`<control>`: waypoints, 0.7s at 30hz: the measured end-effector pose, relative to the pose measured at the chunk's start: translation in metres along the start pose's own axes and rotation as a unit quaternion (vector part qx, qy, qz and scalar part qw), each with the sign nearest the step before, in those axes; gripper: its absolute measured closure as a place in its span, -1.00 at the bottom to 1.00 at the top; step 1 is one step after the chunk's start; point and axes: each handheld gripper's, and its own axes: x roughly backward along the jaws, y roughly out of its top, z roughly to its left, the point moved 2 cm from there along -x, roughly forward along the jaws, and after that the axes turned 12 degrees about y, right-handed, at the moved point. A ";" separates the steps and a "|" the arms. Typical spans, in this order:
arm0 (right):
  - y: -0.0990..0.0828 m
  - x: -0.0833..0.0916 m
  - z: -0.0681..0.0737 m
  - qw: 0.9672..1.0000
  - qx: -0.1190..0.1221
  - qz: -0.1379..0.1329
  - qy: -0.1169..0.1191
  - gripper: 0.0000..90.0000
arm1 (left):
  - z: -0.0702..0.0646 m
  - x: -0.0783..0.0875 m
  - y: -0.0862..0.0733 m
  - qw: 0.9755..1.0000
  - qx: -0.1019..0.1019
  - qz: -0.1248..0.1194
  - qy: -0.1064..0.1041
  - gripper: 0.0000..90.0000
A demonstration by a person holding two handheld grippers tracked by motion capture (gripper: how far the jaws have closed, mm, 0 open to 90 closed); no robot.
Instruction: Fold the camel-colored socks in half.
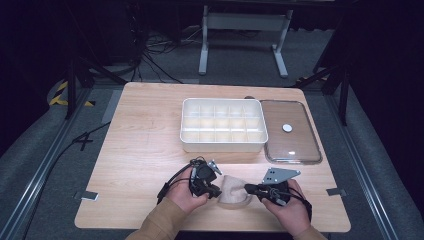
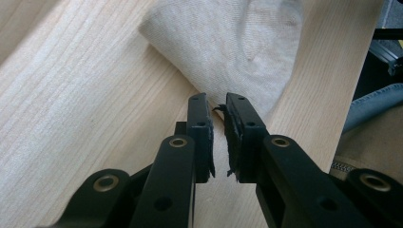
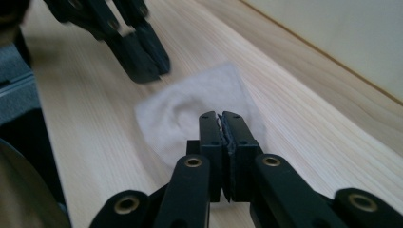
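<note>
Fingers of the left gripper stand a narrow slit apart with nothing pinched between the pads, their tips at the near edge of the cloth; the right gripper has its fingers all but together, a hairline gap showing, poised over the cloth's edge, and I cannot tell whether a fold of fabric is caught there. That cloth, a small beige knitted piece, soft and limp with a raised hump in its middle, lies on the near part of the counter between the two grippers. It should weigh next to nothing, sag and drape when lifted, and slide easily over the smooth pale wood grain, so a pinch at a corner or along a free edge looks the surest hold; the bulging middle would only bunch. Farther back stands a white plastic organiser box, rigid, rectangular and divided into a grid of open compartments, and just beside it lies its clear lid, flat, rounded at the corners, with a small white disc on it.
</note>
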 end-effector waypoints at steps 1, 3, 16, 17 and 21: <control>0.003 -0.003 0.004 1.000 0.001 -0.004 0.002 0.88 | 0.001 0.000 0.000 1.000 -0.002 -0.001 0.002 0.79; 0.007 -0.012 0.009 1.000 0.008 -0.008 0.002 0.85 | 0.001 0.000 -0.001 1.000 -0.002 0.001 0.003 0.78; -0.009 -0.021 -0.011 0.995 0.032 0.086 -0.031 0.65 | 0.010 0.008 -0.005 1.000 0.022 -0.014 0.007 0.72; -0.009 -0.021 -0.011 0.995 0.032 0.086 -0.031 0.65 | 0.010 0.008 -0.005 1.000 0.022 -0.014 0.007 0.72; -0.004 -0.012 -0.012 0.998 0.033 0.059 -0.016 0.68 | 0.011 0.009 -0.005 1.000 0.023 -0.020 0.008 0.71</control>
